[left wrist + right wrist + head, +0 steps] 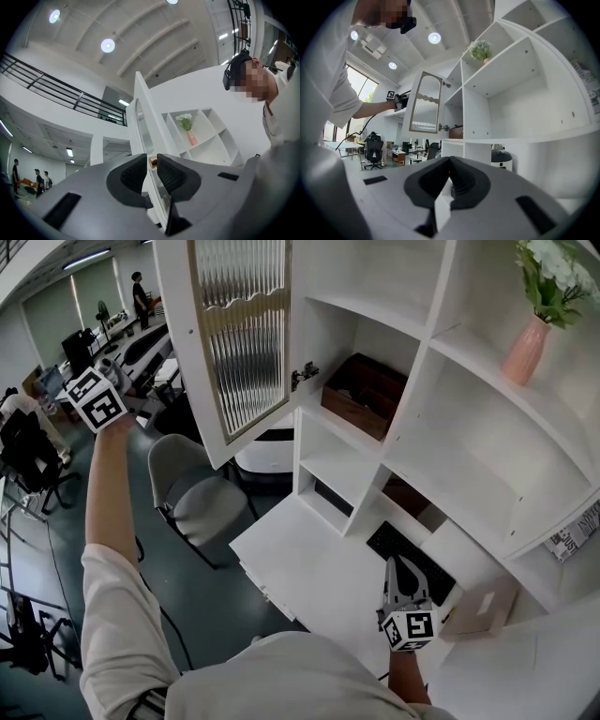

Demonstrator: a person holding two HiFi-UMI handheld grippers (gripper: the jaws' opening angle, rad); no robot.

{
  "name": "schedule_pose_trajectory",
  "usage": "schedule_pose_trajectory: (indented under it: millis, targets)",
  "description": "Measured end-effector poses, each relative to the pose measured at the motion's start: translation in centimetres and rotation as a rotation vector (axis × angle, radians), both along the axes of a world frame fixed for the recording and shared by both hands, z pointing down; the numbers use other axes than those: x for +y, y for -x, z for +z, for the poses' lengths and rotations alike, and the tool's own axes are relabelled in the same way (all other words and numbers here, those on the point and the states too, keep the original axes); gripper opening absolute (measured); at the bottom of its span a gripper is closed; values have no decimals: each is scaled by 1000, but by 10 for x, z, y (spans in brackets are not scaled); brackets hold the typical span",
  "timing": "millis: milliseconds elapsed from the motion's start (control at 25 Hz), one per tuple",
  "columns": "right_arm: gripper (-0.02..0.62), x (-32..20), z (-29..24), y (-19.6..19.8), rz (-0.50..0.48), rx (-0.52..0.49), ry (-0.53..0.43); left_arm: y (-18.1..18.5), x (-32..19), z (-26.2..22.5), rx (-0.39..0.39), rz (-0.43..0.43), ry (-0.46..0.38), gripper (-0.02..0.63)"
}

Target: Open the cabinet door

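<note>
At 6 o'clock the left claw (150,160) has its dark pads pinched on the small brass knob (153,162) of the white cabinet door (143,93). The door rises edge-on toward 12, with ribbed glass in its frame. Toward 3 o'clock, white shelves (215,140) hold a pink vase (191,138) of white flowers. A person (281,122) in a headset leans in at 2.

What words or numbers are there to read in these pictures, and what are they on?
No text here can be read.
Printed item on the right-hand shelf: it has print, but too small and blurred to read.
Left marker cube and right marker cube: black and white squares only, no letters or numbers.
</note>
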State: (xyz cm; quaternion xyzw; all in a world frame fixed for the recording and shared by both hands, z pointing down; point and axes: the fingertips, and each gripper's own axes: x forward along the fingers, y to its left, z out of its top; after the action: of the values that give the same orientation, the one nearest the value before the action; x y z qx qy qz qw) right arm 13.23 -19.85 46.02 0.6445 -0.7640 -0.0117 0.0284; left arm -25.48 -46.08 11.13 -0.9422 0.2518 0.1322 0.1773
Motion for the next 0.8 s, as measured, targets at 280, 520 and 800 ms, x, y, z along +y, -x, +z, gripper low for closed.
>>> schedule_pose_trajectory:
  millis: [280, 520, 800]
  targets:
    - [3, 3, 2, -4, 0, -9, 4, 21, -21, -3, 59, -112, 41, 34]
    - [3, 8, 2, -4, -8, -13, 3, 27, -28, 7, 51, -214, 75, 37]
    - [3, 14, 1, -1, -22, -14, -2, 44, -21, 7, 93, -329, 55, 51]
